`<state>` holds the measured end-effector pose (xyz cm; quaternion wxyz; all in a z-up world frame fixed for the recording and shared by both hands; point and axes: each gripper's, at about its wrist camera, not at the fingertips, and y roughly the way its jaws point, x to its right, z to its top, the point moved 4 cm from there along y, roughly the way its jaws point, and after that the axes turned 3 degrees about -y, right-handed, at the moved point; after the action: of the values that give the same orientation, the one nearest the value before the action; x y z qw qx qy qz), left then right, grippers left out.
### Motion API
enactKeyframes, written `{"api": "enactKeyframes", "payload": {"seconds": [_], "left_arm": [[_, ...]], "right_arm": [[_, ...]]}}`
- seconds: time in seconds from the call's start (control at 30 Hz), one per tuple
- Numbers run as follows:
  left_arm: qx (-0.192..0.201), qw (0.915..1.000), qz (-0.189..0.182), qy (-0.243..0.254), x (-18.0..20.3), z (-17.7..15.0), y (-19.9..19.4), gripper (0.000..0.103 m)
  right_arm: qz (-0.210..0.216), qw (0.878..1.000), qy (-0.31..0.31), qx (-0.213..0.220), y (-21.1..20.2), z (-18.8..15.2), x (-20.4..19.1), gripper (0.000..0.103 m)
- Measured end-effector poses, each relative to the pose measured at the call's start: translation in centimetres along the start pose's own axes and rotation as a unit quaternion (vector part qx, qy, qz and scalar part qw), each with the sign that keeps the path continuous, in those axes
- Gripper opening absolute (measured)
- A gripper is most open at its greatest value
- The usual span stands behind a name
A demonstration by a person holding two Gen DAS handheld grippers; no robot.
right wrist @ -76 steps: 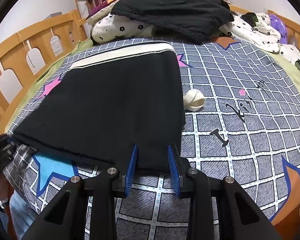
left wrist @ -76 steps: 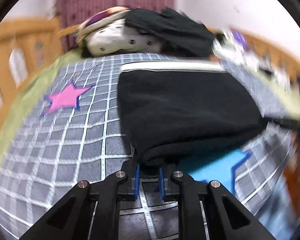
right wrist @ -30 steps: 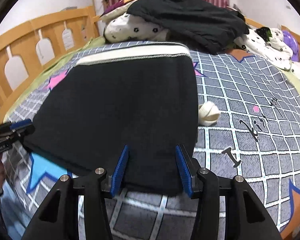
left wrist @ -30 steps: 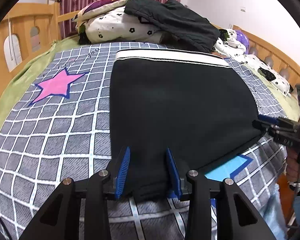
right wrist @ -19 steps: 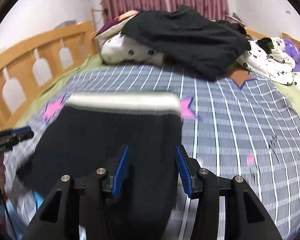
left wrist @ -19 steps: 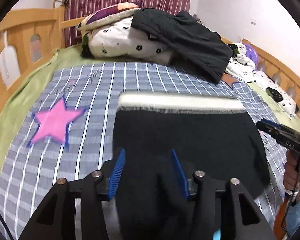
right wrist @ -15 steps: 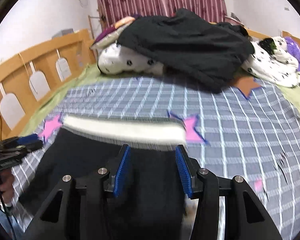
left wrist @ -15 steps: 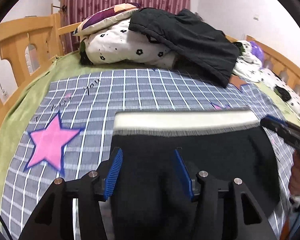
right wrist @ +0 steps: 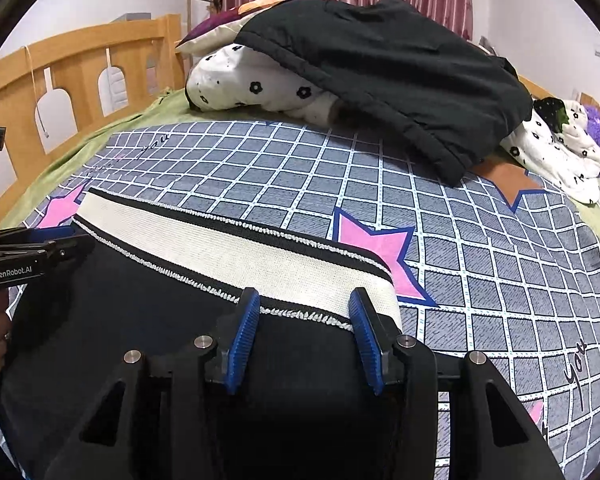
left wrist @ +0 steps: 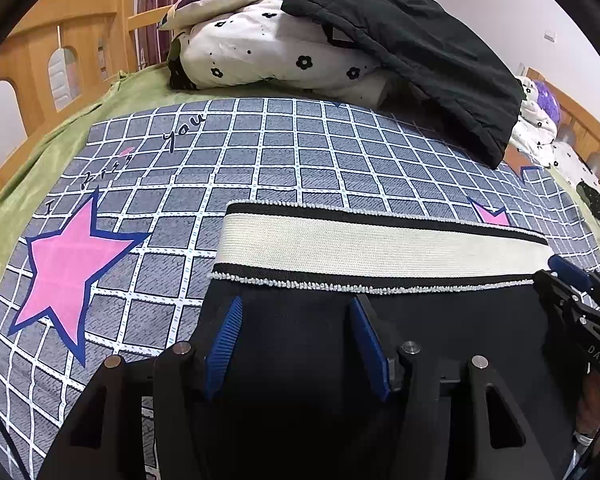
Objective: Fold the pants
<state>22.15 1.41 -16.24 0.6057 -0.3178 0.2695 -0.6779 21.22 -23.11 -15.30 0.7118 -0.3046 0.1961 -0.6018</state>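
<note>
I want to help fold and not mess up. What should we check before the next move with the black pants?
1. Pants cloth reaches the waistband: ok.
2. Waistband flat and straight: ok.
3. Left gripper let go: cannot tell; its jaws have just been opening, with black cloth between them.
4. Right gripper gripping the cloth: cannot tell.
5. Bedspread beyond the waistband bare: ok.

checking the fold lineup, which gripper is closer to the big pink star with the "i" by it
Left. The left gripper sits at the pants' edge beside that star; the right gripper is at the opposite end of the waistband.
</note>
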Motion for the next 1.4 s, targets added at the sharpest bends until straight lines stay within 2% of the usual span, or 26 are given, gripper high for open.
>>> {"api": "enactKeyframes", "payload": {"seconds": [0.17, 0.3, 0.37, 0.47, 0.5, 0.53, 0.6, 0.63, 0.7, 0.73, 0.77, 0.87, 1.0, 1.13, 1.2, 1.27, 1.4], "left_arm": [[-0.001, 1.0000, -0.003, -0.008, -0.4, 0.1, 0.3, 0.060], [-0.012, 0.9997, 0.000, -0.021, -0.8, 0.2, 0.8, 0.071], [-0.011, 0.9997, -0.002, -0.023, -0.8, 0.2, 0.6, 0.071], [-0.004, 0.9992, -0.025, -0.031, -1.0, 0.7, -0.6, 0.060], [0.005, 0.9988, -0.035, -0.033, -1.1, 1.1, -1.2, 0.053], [0.026, 0.9978, -0.052, -0.033, -1.0, 1.9, -2.2, 0.051], [0.050, 0.9968, -0.060, -0.018, -0.6, 2.9, -3.0, 0.051], [0.048, 0.9974, -0.053, -0.004, -0.3, 3.4, -2.5, 0.047], [0.022, 0.9985, -0.050, 0.001, 0.0, 3.4, -0.5, 0.034], [0.001, 0.9990, -0.044, 0.001, 0.0, 3.0, 1.0, 0.033], [-0.004, 0.9991, -0.041, 0.004, 0.0, 2.7, 1.8, 0.033], [0.007, 0.9990, -0.043, 0.010, 0.2, 2.7, 1.3, 0.033], [-0.001, 0.9989, -0.043, 0.017, 0.2, 2.6, 0.7, 0.036], [-0.007, 0.9986, -0.043, 0.031, 0.6, 1.3, -1.1, 0.053], [-0.020, 0.9980, -0.042, 0.043, 0.9, 0.3, -1.9, 0.058], [-0.036, 0.9973, -0.054, 0.033, 1.0, -0.9, -2.3, 0.058], [-0.044, 0.9977, -0.043, 0.028, 0.8, -3.2, -3.8, 0.058]], "right_arm": [[0.000, 1.000, 0.002, 0.003, 0.0, -0.2, -0.1, 0.047], [0.001, 1.000, 0.005, 0.002, 0.1, -0.2, -0.1, 0.047], [-0.001, 1.000, 0.004, 0.002, 0.1, -0.1, -0.2, 0.047], [0.003, 1.000, 0.004, -0.003, -0.1, 0.1, -0.1, 0.047], [0.009, 1.000, 0.004, -0.007, -0.3, 0.4, 0.0, 0.047], [0.014, 1.000, 0.001, -0.011, -0.6, 0.8, 0.1, 0.045], [0.012, 1.000, 0.009, 0.005, -1.4, 1.6, 0.7, 0.044], [0.007, 1.000, 0.017, 0.012, -1.5, 1.9, 1.0, 0.044], [-0.008, 1.000, 0.021, -0.017, 0.0, 2.0, 1.3, 0.044], [-0.020, 0.999, 0.013, -0.030, 1.0, 1.8, 1.2, 0.044], [-0.029, 0.999, 0.003, -0.024, 1.5, 1.6, 0.9, 0.046], [-0.017, 0.999, 0.009, -0.028, 1.7, 1.7, 1.2, 0.046], [-0.016, 0.999, 0.013, -0.032, 1.5, 1.7, 1.4, 0.046], [-0.018, 0.999, 0.007, -0.040, -0.1, 1.5, 0.9, 0.046], [-0.009, 0.999, 0.013, -0.047, -1.0, 1.0, 0.9, 0.046], [-0.012, 0.998, 0.017, -0.054, -2.2, 0.0, 0.7, 0.046], [-0.019, 0.998, 0.012, -0.065, -4.2, -2.1, 0.0, 0.046]]}}
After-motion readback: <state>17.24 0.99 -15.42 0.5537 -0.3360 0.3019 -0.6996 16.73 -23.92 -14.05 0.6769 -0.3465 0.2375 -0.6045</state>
